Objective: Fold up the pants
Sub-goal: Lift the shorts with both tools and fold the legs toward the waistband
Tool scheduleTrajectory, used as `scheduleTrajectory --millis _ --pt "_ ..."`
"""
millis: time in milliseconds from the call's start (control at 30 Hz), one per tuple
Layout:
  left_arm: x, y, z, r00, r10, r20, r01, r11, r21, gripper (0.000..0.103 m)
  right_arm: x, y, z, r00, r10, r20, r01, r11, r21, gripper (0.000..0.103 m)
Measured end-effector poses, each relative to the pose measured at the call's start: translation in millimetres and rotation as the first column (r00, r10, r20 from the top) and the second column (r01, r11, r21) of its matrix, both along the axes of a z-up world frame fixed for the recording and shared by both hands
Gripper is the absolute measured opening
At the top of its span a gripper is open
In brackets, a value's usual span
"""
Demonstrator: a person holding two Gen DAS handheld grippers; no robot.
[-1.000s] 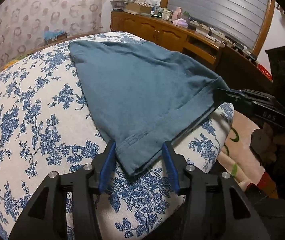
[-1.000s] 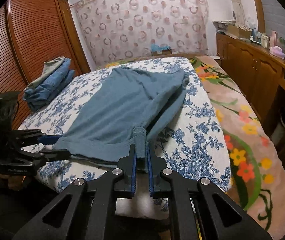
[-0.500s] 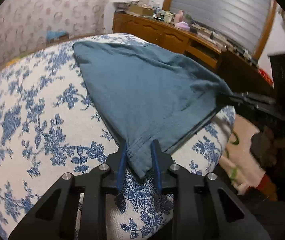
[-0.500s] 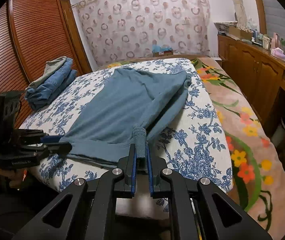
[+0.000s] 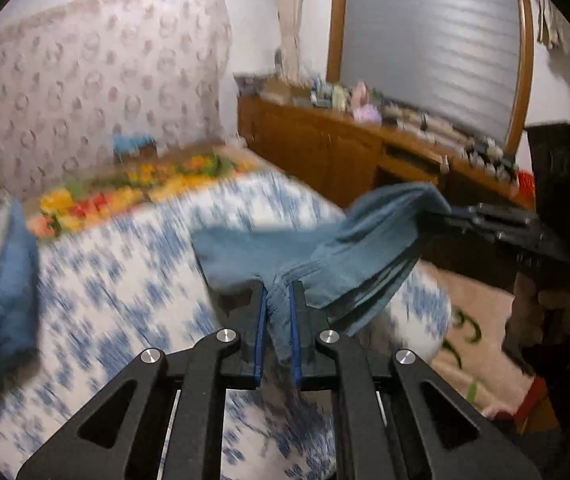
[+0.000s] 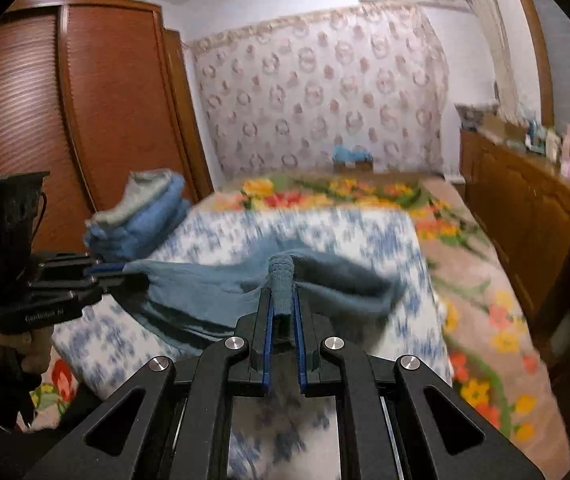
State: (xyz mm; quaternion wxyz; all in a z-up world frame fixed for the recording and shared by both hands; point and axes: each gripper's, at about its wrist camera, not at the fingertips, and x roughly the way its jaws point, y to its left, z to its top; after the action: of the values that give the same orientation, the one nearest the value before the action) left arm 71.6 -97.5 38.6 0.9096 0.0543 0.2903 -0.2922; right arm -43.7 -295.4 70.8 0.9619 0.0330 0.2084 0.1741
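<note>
The teal-blue pants (image 5: 349, 256) hang lifted above the blue-flowered bed cover (image 5: 117, 280), stretched between both grippers. My left gripper (image 5: 277, 292) is shut on one bunched end of the pants. My right gripper (image 6: 282, 300) is shut on the other bunched end (image 6: 281, 284). In the left wrist view the right gripper (image 5: 445, 214) holds the cloth at the right. In the right wrist view the left gripper (image 6: 119, 270) holds the pants (image 6: 213, 288) at the left. The far part of the pants is blurred.
A stack of folded blue and grey clothes (image 6: 145, 212) lies on the bed's left side near the wooden wardrobe (image 6: 45, 120). A wooden cabinet (image 5: 345, 152) with clutter on top runs along the right. A flowered blanket (image 6: 485, 288) covers the bed's right part.
My left gripper closed on the pants' end. Both grippers then lifted the pants off the bed and swept them forward; the views now tilt up and blur.
</note>
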Motion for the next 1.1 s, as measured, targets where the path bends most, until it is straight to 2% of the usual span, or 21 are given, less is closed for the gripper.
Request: scheduleTrajectory --millis 133,267,367,433,533,633,700,767,867,1100 --pt "-1.7 13.1 48.3 0.996 0.022 0.089 -0.019 0.999 -0.038 0.011 -3.5 7.1 39.3 0.996 0.036 0.081 -0.036 0.999 0.002 0.009" --pt "3.0 29.4 77.3 0.988 0.056 0.141 -0.048 0.997 -0.059 0.011 -5.8 18.3 74.3 0.986 0.081 0.145 -0.08 0.997 -0.012 0.009" --pt "19.0 39.9 84.9 0.983 0.092 0.156 -0.083 0.995 -0.061 0.011 7.7 26.3 87.9 0.982 0.098 0.159 -0.094 0.995 -0.032 0.009" --pt "41.3 44.5 85.1 0.976 0.133 0.171 -0.13 0.991 -0.031 0.011 32.4 31.4 91.4 0.983 0.114 0.142 -0.11 0.993 -0.038 0.009" --pt "80.6 55.6 89.3 0.97 0.182 0.159 -0.178 0.983 -0.039 0.011 79.6 37.8 99.1 0.986 0.112 0.127 -0.104 0.992 -0.07 0.009" --pt "106.3 66.4 105.6 0.952 0.24 0.192 -0.235 0.971 -0.048 0.011 123.8 39.8 116.3 0.986 0.095 0.135 -0.088 0.994 -0.063 0.009" --pt "115.0 71.4 116.2 0.941 0.261 0.215 -0.256 0.965 -0.052 0.011 138.5 47.2 128.4 0.983 0.095 0.155 -0.089 0.995 -0.045 0.009" --pt "114.3 74.7 114.0 0.939 0.264 0.222 -0.262 0.964 -0.038 0.011 146.3 58.8 125.2 0.982 0.095 0.163 -0.089 0.995 -0.042 0.009" --pt "110.4 78.6 89.8 0.944 0.266 0.197 -0.27 0.963 -0.004 0.011 148.0 66.3 98.4 0.985 0.107 0.136 -0.1 0.994 -0.052 0.009" --pt "83.4 85.1 -0.6 0.97 0.236 0.05 -0.239 0.967 0.082 0.011 155.7 80.0 5.7 0.987 0.148 -0.063 -0.154 0.982 -0.107 0.009"
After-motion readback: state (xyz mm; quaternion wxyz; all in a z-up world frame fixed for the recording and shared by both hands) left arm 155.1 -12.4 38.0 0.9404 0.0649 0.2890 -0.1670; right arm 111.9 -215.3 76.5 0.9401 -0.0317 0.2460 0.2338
